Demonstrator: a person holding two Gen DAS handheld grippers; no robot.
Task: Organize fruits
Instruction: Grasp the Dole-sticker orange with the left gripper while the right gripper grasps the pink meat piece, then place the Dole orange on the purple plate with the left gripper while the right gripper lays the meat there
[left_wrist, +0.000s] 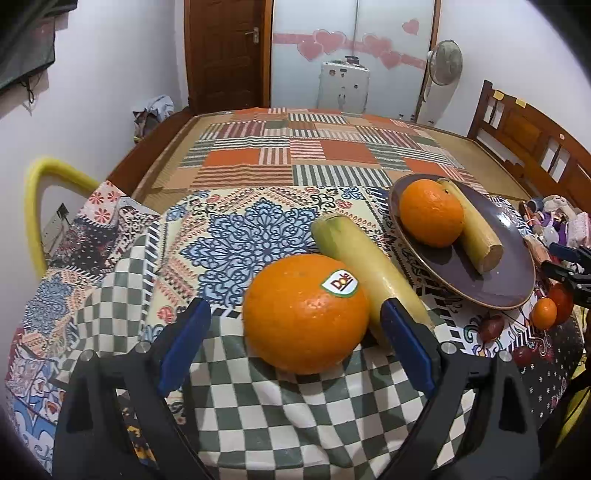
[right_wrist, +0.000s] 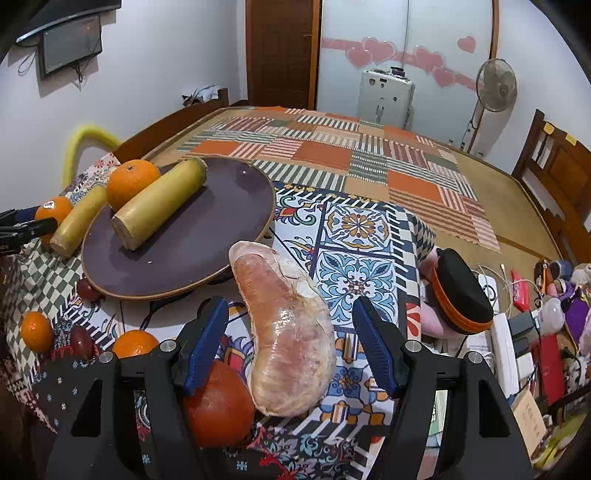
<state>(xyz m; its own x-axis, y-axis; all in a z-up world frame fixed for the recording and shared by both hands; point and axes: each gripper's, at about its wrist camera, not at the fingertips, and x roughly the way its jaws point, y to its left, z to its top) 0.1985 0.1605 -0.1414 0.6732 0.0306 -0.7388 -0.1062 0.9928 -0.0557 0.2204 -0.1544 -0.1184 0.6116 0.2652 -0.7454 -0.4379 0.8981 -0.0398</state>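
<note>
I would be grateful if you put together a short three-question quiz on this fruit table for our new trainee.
1. True or false: the plate holds one orange and one cane piece.
2. What sits between the fingers of the open left tongs? A) a stickered orange B) a lemon C) a pear
3. In a few words: what lies between the fingers of the right tongs, and are they pressing on it?

Key
1. True.
2. A.
3. A peeled pink segment; no, the tongs are open with gaps on both sides.
</note>
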